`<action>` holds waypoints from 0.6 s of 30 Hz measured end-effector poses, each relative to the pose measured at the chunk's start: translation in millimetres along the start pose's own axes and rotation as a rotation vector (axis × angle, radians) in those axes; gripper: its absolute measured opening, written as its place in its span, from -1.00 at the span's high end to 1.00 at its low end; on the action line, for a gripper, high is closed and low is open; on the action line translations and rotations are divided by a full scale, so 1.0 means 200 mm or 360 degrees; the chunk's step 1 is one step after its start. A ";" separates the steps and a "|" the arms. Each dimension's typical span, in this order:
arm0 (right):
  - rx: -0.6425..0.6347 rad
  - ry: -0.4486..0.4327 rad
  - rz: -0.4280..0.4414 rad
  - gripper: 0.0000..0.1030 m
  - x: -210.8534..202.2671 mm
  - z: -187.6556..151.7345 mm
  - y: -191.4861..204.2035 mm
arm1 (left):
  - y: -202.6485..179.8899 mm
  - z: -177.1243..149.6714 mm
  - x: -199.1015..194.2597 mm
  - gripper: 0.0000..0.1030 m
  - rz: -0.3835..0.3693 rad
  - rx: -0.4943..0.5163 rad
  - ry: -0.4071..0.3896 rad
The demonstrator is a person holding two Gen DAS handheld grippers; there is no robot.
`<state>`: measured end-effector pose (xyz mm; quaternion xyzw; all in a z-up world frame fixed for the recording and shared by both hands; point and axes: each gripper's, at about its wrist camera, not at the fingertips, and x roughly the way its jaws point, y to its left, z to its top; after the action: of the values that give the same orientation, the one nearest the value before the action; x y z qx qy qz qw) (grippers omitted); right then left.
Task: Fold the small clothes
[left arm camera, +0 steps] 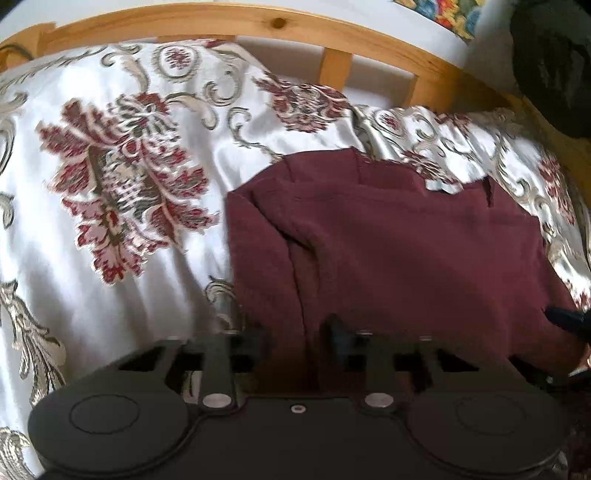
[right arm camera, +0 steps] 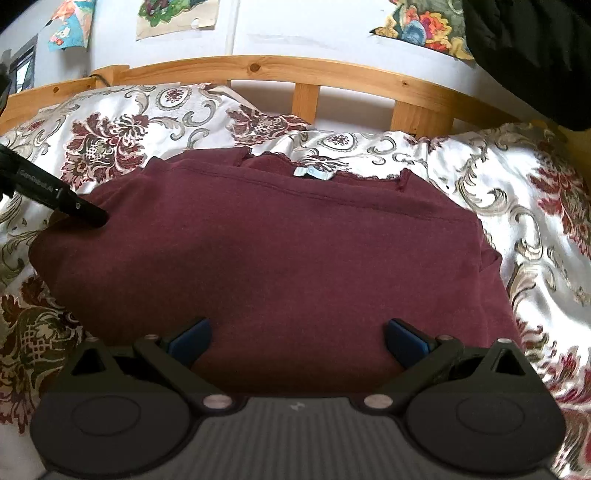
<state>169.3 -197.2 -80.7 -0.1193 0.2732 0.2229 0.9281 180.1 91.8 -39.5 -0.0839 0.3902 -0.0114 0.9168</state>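
A maroon garment (right arm camera: 280,258) lies flat on the floral bedspread (right arm camera: 517,221), its neckline and pale label (right arm camera: 314,173) towards the headboard. In the right wrist view my right gripper (right arm camera: 299,339) hovers open over the garment's near edge, its blue pads (right arm camera: 192,339) wide apart with nothing gripped. My left gripper (right arm camera: 98,218) comes in from the left and pinches the garment's left edge. In the blurred left wrist view my left gripper (left arm camera: 297,336) has its fingers close together, with maroon garment (left arm camera: 388,251) fabric between them. A dark fingertip of the right gripper (left arm camera: 565,317) shows at the right edge.
A wooden slatted headboard (right arm camera: 306,99) runs behind the bed against a white wall with colourful pictures (right arm camera: 424,26). A dark bulky object (right arm camera: 535,55) hangs at the upper right. Bedspread (left arm camera: 110,221) stretches out left of the garment.
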 end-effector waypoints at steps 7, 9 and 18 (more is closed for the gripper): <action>-0.0018 -0.0060 0.0000 -1.00 -0.02 0.01 0.00 | -0.04 0.05 -0.08 0.64 -0.0091 -0.0082 -0.0052; -0.0018 -0.0060 -0.0003 -1.00 -0.02 0.01 0.00 | -0.06 0.07 -0.10 0.65 -0.0126 -0.0127 -0.0070; -0.0042 -0.0116 -0.0175 -1.00 -0.07 0.10 -0.12 | -0.38 0.24 -0.26 0.67 -0.0384 -0.0014 -0.0201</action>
<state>178.6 -215.5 -53.6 -0.1381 0.2292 0.1794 0.9467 182.3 28.1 43.0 -0.1349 0.3189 -0.1146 0.9311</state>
